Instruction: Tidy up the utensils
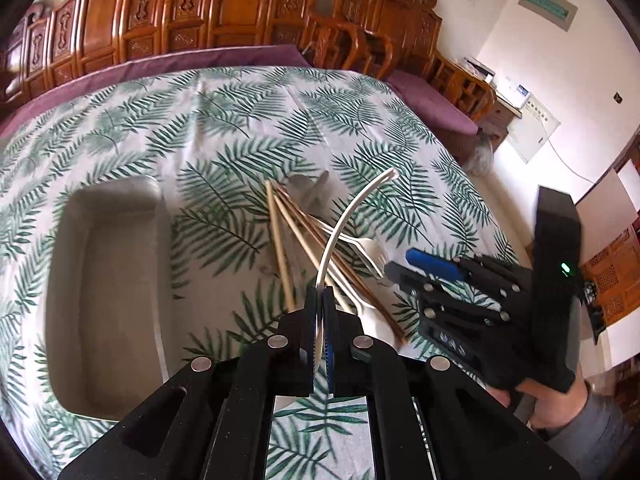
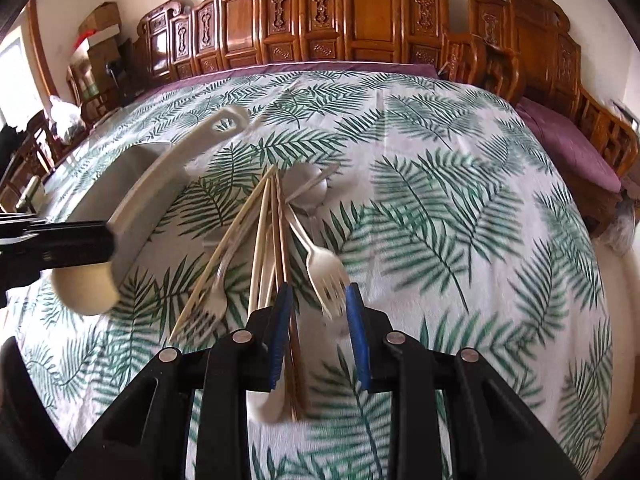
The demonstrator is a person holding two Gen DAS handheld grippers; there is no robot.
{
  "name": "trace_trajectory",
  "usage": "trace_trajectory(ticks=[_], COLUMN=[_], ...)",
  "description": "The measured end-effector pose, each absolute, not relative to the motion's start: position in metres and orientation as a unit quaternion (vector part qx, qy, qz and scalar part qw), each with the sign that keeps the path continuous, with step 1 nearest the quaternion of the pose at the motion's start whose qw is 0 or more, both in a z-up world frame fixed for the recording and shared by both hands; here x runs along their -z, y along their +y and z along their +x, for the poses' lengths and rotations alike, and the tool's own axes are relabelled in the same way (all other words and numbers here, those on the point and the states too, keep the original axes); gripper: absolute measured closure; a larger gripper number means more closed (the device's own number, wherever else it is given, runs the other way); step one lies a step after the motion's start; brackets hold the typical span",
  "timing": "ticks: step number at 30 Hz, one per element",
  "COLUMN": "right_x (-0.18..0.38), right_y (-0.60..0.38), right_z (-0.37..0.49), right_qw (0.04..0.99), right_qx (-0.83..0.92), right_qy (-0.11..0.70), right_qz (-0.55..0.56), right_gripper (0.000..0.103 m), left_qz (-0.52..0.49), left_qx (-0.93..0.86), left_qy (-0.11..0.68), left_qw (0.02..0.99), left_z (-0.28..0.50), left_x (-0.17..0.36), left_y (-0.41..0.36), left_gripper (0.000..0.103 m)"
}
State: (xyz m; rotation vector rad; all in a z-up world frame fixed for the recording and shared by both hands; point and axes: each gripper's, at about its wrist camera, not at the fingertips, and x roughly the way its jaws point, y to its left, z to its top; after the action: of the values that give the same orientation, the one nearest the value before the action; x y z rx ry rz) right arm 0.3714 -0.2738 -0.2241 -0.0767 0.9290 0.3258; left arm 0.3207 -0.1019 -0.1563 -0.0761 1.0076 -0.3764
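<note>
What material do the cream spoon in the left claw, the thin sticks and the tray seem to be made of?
Long-handled cream spoon: likely plastic, matte, one moulded piece with a hanging hole. Thin tan chopsticks: probably bamboo or wood, pale and unglossy. Rectangular beige tray: probably plastic, smooth with rounded moulded corners.

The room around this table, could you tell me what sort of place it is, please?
Probably a home dining or sitting room: a table under a leaf-print tablecloth, a row of carved wooden chairs along the wall, and purple seat cushions.
</note>
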Motion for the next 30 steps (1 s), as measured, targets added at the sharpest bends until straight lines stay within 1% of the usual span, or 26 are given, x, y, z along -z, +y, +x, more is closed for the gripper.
trace_trajectory(ticks=[13,24,26,27,30], right_x=[0.23,0.256,0.256,0.256,0.255], right_y=[-0.233,-0.228,-0.227,-0.226,-0.227], right_z=[0.413,0.427,0.425,0.424,0.422], right_qw=[0.856,0.828,0.829,0.829,0.829], right_qx=[-0.153,-0.129,-0.127,-0.126,-0.121], right_qy=[0.48,0.519,0.515,0.514,0.512], right_qz=[-0.118,-0.171,-0.179,-0.182,-0.189], right_gripper=[0.073,0.073,0.074,0.078,0.078], left_qz=[-0.031,-0.034,-0.035,-0.036,-0.035], left_qx=[0.162,0.15,0.149,0.149,0.148], left_qy=[0.473,0.473,0.473,0.472,0.471], left_qw=[0.865,0.868,0.868,0.868,0.869], left_z=[0.314,0.308,0.31,0.31,0.308], left_x=[0.152,0.153,0.152,0.151,0.15], left_y=[-0.066,-0.042,-0.04,-0.039,-0.038], left_gripper=[0.1,0.1,0.1,0.1,0.1])
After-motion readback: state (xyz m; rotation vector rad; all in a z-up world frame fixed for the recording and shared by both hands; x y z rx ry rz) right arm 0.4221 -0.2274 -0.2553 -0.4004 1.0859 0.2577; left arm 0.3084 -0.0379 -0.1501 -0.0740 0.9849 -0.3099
